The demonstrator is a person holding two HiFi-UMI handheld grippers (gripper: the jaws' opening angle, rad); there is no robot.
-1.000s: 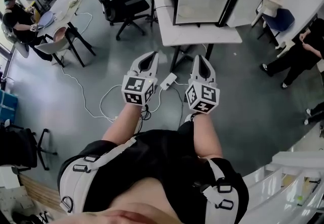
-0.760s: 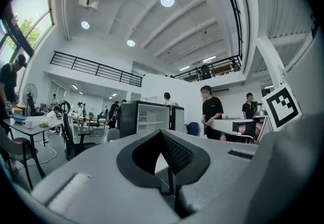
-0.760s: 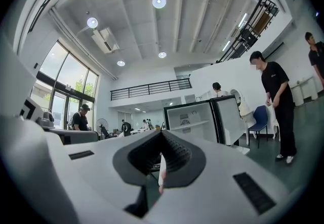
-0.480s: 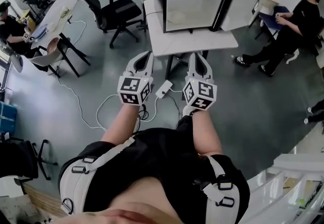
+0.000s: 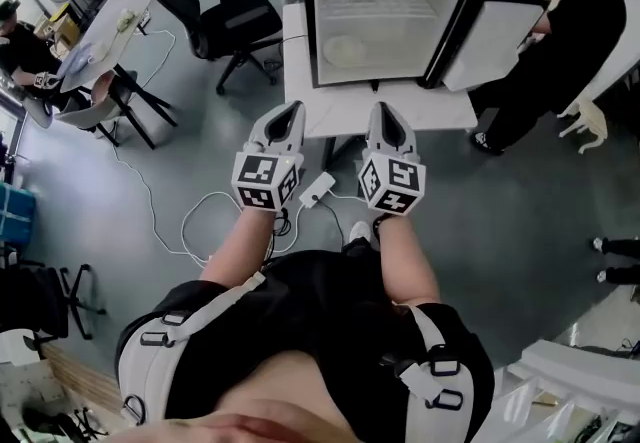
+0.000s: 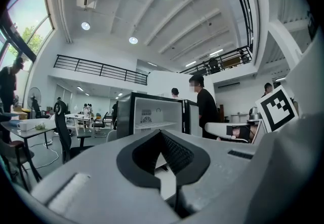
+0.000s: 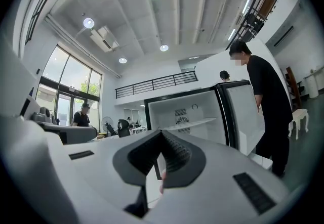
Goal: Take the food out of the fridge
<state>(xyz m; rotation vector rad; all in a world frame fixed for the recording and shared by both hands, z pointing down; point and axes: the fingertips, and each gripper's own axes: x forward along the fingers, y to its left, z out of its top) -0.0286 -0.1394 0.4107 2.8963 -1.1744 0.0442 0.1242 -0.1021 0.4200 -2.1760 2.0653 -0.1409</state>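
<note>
A small black fridge (image 5: 385, 21) stands on a white table (image 5: 440, 111), its door (image 5: 495, 26) swung open to the right. On the fridge floor at the left lies a pale round item, perhaps a plate of food (image 5: 345, 51). My left gripper (image 5: 290, 111) and right gripper (image 5: 385, 111) are held side by side at the table's near edge, short of the fridge. Both point level at it and both are shut with nothing in them. The left gripper view shows the left gripper (image 6: 162, 134) with the fridge (image 6: 152, 114) ahead. The right gripper (image 7: 162, 133) faces the white interior (image 7: 187, 117).
A person in black (image 5: 570, 41) stands just right of the open door. A black office chair (image 5: 225, 16) is left of the table. A power strip with cables (image 5: 320, 189) lies on the floor beneath my grippers. Tables with seated people (image 5: 110, 21) fill the far left.
The fridge and table have come nearer as both grippers moved forward together. The person in black has come up beside the fridge door. Both grippers stayed shut.
</note>
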